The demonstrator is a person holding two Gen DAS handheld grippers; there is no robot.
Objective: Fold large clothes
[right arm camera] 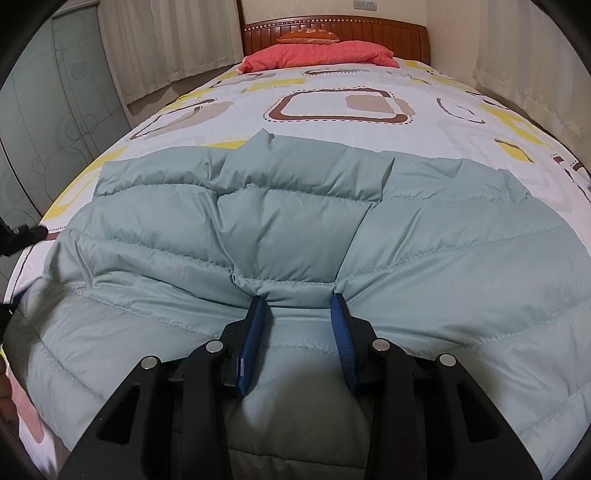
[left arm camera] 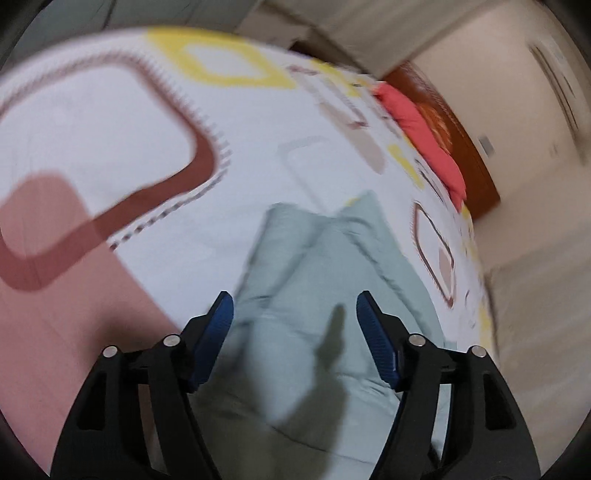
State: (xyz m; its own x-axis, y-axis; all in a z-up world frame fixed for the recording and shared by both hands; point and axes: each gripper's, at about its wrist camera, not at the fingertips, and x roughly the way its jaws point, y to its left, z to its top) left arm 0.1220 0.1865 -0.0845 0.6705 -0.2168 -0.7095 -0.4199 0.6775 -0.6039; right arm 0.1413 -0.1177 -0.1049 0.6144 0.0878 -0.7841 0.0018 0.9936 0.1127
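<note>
The right gripper (right arm camera: 299,301) is sitting at six o'clock in its own view, clenching a puffed fold of the pale green quilted jacket (right arm camera: 280,229) between its blue pads (right arm camera: 258,325); the fabric is bunching and radiating creases from the pinch. It looks to be pinning or holding that edge so the bulk does not slide while the other side is being worked. The left gripper (left arm camera: 295,306) is hanging released over the same jacket (left arm camera: 314,277), its pads (left arm camera: 218,332) standing wide apart with nothing pressed between them, only cloth and its own shadow below. Its view is blurring, so finer detail there cannot be told.

The jacket is lying spread across the near end of the bed, stretching from nine o'clock to three o'clock in the right wrist view, with a doubled flap lying over its middle towards twelve. Judging from this, folding is underway but far from finished.

Beyond the jacket, the patterned bedsheet (right arm camera: 332,92) is running on bare towards twelve o'clock, so nothing is blocking a fold forward. Farther on, a red pillow (right arm camera: 321,53) is resting against the wooden headboard (right arm camera: 388,31). Curtains (right arm camera: 155,44) are hanging at ten o'clock, well apart.
</note>
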